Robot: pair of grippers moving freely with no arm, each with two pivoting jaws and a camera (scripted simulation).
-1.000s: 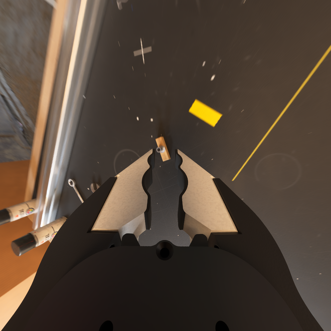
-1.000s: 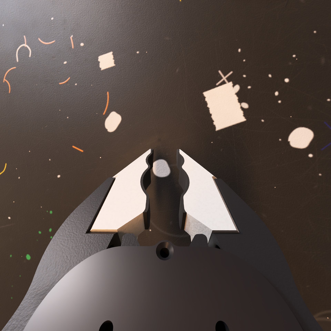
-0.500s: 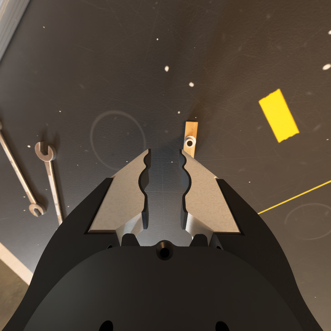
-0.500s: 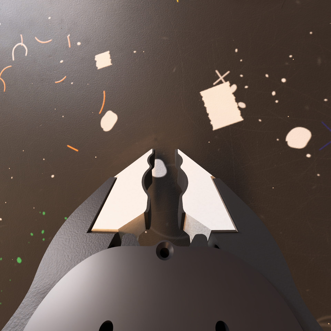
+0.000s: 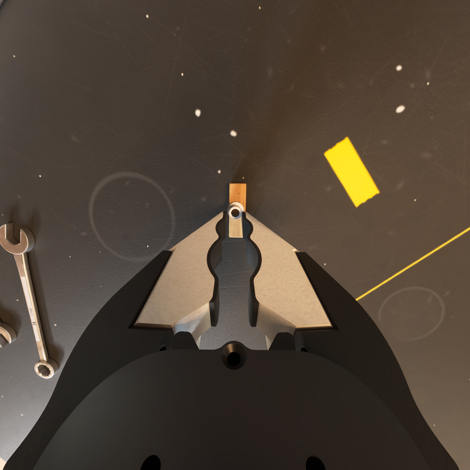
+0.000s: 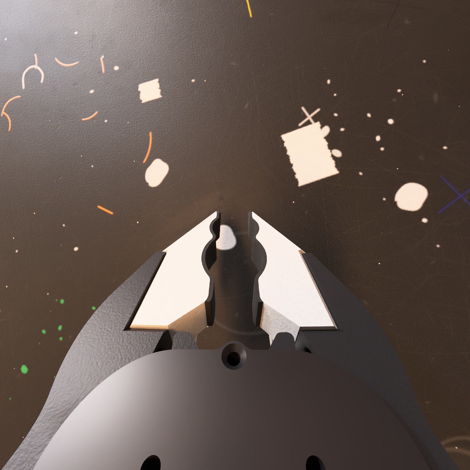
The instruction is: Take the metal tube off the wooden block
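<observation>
Two grippers hang over a dark, scratched counter [image 5: 127, 76] flecked with pale paint. The left gripper [image 5: 234, 216] points down at the wooden block [image 5: 237, 193], a small tan piece lying flat on the counter, with the metal tube [image 5: 235, 211] standing upright on it, its open end facing the camera. The fingers [image 5: 189, 269] are spread apart and grasp nothing; their tips sit on either side of the tube, and the near part of the block shows in the gap between them. Whether the tips touch the tube cannot be told from this view.

Right of the block, well apart, lies a yellow tape patch [image 5: 351, 172], and a thin yellow line [image 5: 412, 267] runs across the counter toward the right edge. At the left lies a steel wrench [image 5: 28, 295], with the end of a second wrench [image 5: 6, 334] just showing at the edge.

The right gripper [image 6: 234, 216] hovers over another part of the counter, marked with cream patches [image 6: 309, 153], orange strokes and green specks. Its fingers [image 6: 185, 274] are likewise released and empty, a pale blot [image 6: 226, 237] showing between the tips.
</observation>
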